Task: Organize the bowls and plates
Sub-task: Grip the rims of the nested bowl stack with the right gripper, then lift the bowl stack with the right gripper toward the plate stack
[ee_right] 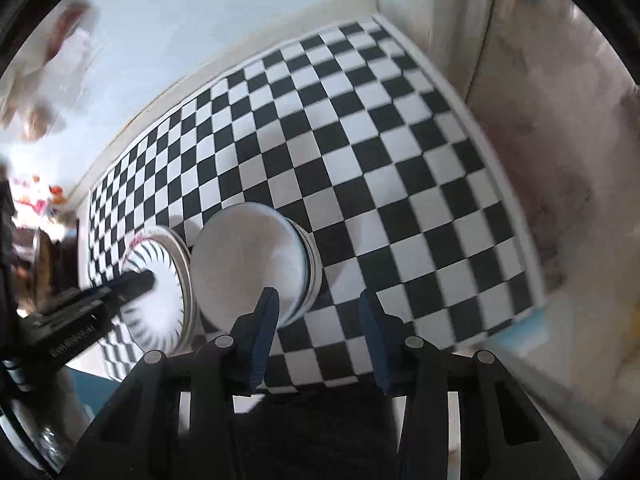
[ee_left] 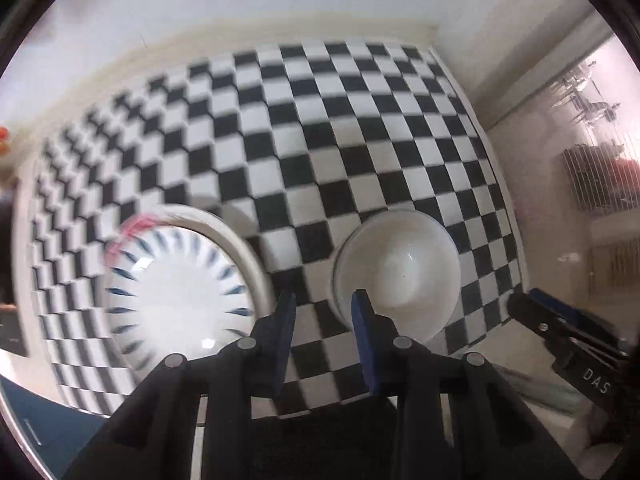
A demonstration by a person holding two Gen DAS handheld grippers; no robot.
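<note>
Toward the left edge of the checkered table (ee_left: 360,128) sits the patterned plate stack (ee_left: 176,292): a glossy round dish with dark radial dashes nested on a cream-rimmed plate, a pink edge showing beneath. The left hand-held gripper (ee_left: 322,304) hovers empty between that stack and the white bowl stack (ee_left: 400,272), its blue-padded jaws narrowly parted. To grip well, it should straddle a thin rim squarely; glazed ceramic probably slips under a shallow pinch. The bowls are smooth, plain and deep, sitting nearer the table's front edge. The right hand-held gripper (ee_right: 316,308) hangs just right of them, jaws wide, holding nothing.
</note>
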